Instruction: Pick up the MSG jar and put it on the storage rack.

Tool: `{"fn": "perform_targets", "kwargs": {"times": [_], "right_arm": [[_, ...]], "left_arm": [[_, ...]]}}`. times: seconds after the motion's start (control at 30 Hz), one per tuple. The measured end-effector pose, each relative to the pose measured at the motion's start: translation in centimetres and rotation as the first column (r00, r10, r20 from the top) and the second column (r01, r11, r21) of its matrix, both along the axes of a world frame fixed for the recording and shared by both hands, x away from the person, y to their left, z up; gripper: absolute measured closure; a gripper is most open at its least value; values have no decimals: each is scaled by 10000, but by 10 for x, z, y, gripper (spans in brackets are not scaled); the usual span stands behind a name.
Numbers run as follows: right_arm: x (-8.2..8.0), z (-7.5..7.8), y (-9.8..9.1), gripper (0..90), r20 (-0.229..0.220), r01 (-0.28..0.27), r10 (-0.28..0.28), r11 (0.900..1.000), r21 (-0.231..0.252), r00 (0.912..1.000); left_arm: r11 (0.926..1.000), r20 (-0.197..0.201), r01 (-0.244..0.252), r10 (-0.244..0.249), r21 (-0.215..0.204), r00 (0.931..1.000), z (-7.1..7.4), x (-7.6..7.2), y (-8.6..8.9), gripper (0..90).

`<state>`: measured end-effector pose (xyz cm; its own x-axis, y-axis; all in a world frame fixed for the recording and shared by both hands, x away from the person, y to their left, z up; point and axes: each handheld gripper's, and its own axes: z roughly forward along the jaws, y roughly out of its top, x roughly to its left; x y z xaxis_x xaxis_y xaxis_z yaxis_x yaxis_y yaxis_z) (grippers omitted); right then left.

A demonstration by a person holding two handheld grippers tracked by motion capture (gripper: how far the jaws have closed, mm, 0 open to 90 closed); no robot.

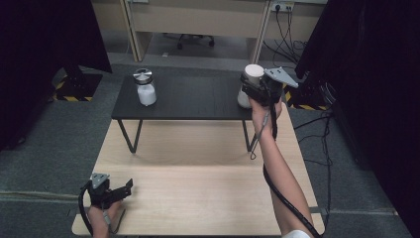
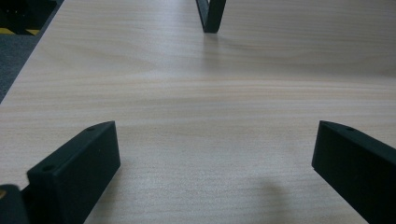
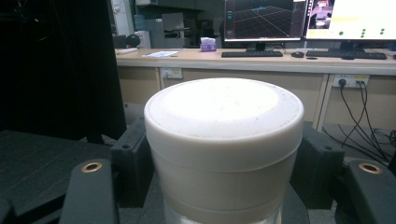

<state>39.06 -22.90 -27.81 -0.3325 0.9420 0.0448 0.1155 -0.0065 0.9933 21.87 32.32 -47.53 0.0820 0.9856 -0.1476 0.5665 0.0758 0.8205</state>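
On the dark raised surface (image 1: 188, 99), right end, the right hand-held gripper (image 1: 251, 89) clamps the white-lidded jar (image 3: 224, 140); next likely a steady lift or shift. The left hand-held gripper (image 1: 111, 191) rests wide open.

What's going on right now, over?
Right gripper shut on white-lidded jar at dark shelf. Left gripper open over wooden table. Steel-lidded jar well clear.

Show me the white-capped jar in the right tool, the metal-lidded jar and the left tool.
White-capped jar (image 3: 224, 140): right gripper view, side of its cap.
Metal-lidded jar (image 1: 146, 92): high view, white body.
Left tool (image 1: 130, 186): high view, between its open jaw tips.
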Motion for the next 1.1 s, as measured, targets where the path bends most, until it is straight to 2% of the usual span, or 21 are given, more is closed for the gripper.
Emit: {"fn": "perform_targets", "kwargs": {"times": [0.27,0.9,1.1], "right_arm": [[2,0,2,339,9,74,-74,9996,-259,10000],[5,-6,0,332,121,71,-70,9999,-97,9999],[4,-10,-1,100,101,-4,5,10000,-63,9999]], "left_arm": [[10000,2,-37,37,-85,10000,0,0,1,2],[9998,-14,-92,92,-161,10000,0,0,2,3],[9999,-40,-93,93,-145,9999,0,0,1,3]]}}
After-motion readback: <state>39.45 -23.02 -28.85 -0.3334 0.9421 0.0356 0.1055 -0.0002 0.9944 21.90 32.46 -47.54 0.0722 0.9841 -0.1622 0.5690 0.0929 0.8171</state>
